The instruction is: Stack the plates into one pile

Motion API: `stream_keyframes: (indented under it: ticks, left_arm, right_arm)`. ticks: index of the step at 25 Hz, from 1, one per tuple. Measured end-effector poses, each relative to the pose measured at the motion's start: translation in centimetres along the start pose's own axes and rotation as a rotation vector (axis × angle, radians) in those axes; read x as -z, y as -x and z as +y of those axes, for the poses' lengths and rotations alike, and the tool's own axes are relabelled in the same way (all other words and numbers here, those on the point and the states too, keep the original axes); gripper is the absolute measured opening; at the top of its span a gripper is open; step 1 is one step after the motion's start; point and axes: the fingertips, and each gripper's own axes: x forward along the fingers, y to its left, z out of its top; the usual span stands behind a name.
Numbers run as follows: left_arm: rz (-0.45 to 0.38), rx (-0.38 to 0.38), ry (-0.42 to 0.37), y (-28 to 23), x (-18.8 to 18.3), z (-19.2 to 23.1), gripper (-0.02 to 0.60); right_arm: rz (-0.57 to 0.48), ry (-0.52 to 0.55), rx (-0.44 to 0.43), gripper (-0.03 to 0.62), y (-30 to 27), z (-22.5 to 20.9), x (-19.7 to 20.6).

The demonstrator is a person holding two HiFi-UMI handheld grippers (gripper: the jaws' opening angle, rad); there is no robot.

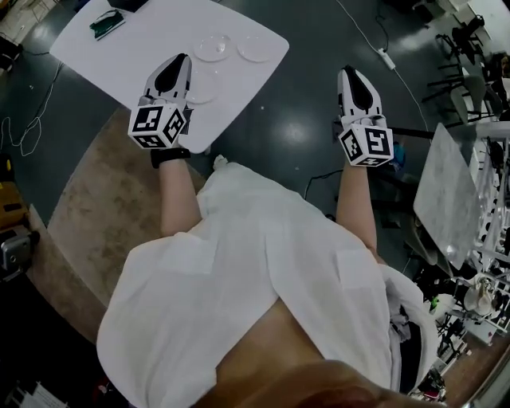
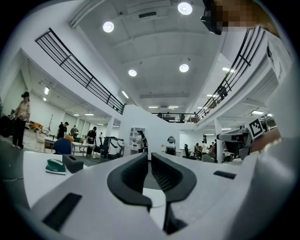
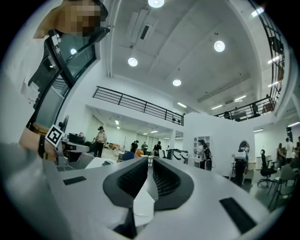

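Plates, clear and round, lie on a white table (image 1: 135, 56) at the upper left of the head view. Two plates sit side by side near the far right corner (image 1: 213, 48) (image 1: 255, 49). A third plate (image 1: 199, 94), fainter, seems to lie closer to the near edge. All are apart, none stacked.

The left gripper (image 2: 149, 163) has its jaws drawn together with only a thin slit between the dark pads, and nothing sits in that slit. In the head view it hangs over the near edge of the table, just beside the third plate, though whether it touches the plate cannot be told. The right gripper (image 3: 150, 171) is likewise closed and empty. It is held out over the floor (image 1: 303, 119), well to the right of the table.

There are three plates, two grippers, one green and black item (image 1: 106, 22) and one black box (image 2: 72, 163) at the table's far end.

The floor is dark grey and glossy, with a tan rug (image 1: 96, 215) under the table's near side and a white power strip (image 1: 385, 57) on a cable. The room is a large white hall with round ceiling lights (image 2: 108, 26), a black balcony railing (image 2: 75, 65), and people (image 2: 21, 117) standing among desks far off.
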Motion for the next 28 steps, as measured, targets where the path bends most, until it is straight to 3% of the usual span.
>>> stream_keyframes:
  ticks: [11,20,24,28]
  left_arm:
    - [0.013,-0.130,-0.002,-4.4,1.5,8.2,0.031]
    - [0.053,-0.144,-0.015,-5.8,2.9,12.4,0.031]
    - [0.071,-0.206,-0.001,-5.1,3.2,13.5,0.031]
    - [0.079,-0.272,0.015,-6.7,6.0,14.5,0.031]
  right_arm:
    - [0.072,0.021,-0.191,0.103,-13.5,1.8,3.1]
    - [0.171,0.097,-0.343,0.144,-22.3,7.1,7.3]
    - [0.242,0.152,-0.461,0.149,-24.7,9.1,9.6]
    - [0.285,0.221,-0.596,0.149,-27.4,10.2,13.6]
